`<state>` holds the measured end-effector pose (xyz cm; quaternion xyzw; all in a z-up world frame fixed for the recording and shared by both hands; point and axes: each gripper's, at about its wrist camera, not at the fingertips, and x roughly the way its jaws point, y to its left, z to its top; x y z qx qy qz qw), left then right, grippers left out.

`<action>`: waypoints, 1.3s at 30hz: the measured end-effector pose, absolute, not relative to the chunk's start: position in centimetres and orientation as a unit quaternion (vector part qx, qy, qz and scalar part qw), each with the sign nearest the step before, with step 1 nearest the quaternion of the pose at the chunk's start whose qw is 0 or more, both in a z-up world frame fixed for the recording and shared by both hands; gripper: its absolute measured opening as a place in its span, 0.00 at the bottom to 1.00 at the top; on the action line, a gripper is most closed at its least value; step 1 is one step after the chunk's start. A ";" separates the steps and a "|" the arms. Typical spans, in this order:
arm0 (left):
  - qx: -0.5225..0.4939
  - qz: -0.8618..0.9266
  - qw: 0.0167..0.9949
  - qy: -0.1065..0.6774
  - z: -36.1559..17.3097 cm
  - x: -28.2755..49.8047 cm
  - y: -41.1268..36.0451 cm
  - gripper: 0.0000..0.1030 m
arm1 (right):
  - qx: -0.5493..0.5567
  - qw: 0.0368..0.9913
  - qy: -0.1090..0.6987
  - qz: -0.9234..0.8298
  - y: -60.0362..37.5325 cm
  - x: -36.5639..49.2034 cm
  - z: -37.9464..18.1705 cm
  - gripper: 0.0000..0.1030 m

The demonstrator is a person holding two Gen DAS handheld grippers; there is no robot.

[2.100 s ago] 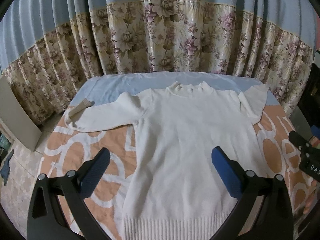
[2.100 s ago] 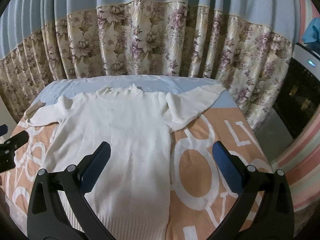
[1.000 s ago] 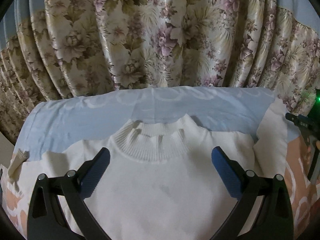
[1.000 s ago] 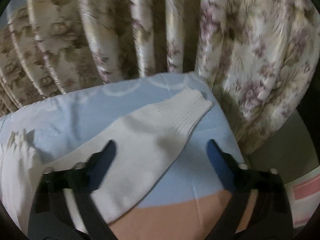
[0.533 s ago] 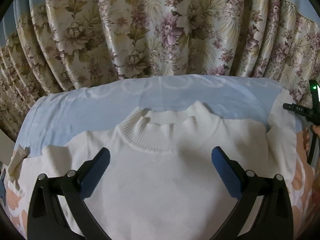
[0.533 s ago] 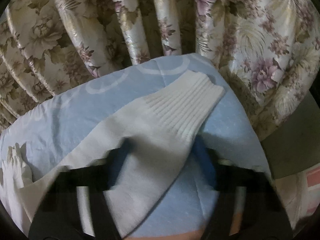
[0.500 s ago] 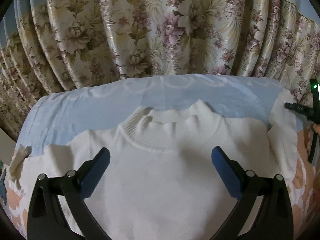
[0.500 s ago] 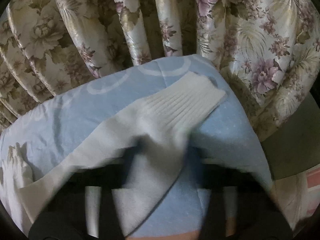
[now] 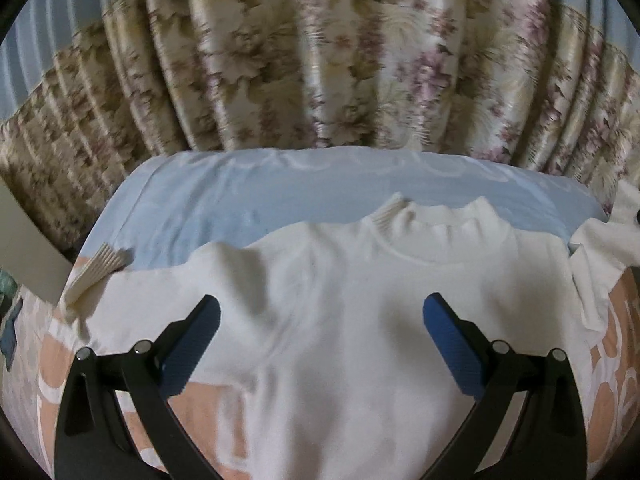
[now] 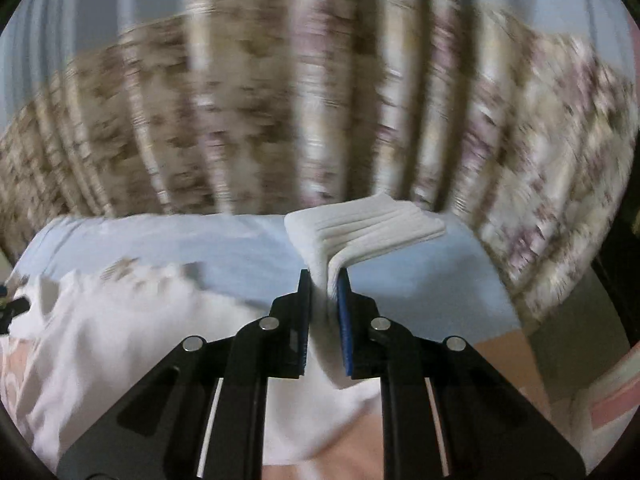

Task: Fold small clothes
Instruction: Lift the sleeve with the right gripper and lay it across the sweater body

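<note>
A cream knitted sweater (image 9: 380,320) lies face up on the bed, its ribbed collar (image 9: 436,220) toward the curtain. Its left sleeve ends in a ribbed cuff (image 9: 96,270) at the bed's left edge. My left gripper (image 9: 320,344) hovers open over the chest and left shoulder with nothing between its blue pads. In the right wrist view my right gripper (image 10: 324,292) is shut on the right sleeve (image 10: 324,276) just below its ribbed cuff (image 10: 368,224), which stands lifted above the bedcover. The sweater's body (image 10: 120,328) spreads to the left of it.
The bedcover (image 9: 248,196) is pale blue at the far end and orange with white letters nearer. A floral curtain (image 9: 320,60) hangs close behind the bed. A pale board (image 9: 24,248) leans at the left. A dark appliance (image 10: 624,240) stands off the bed's right side.
My right gripper shut on the right sleeve near its cuff and lifted it off the bedcover. My left gripper slid left, so the collar now sits right of centre.
</note>
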<state>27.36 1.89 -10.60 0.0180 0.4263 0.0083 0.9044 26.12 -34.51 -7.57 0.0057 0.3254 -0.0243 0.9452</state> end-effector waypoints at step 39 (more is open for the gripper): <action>0.163 -0.100 0.845 0.499 -18.4 32.0 -13.7 0.83 | -0.021 0.914 0.403 -0.048 -31.2 20.2 -13.8 0.59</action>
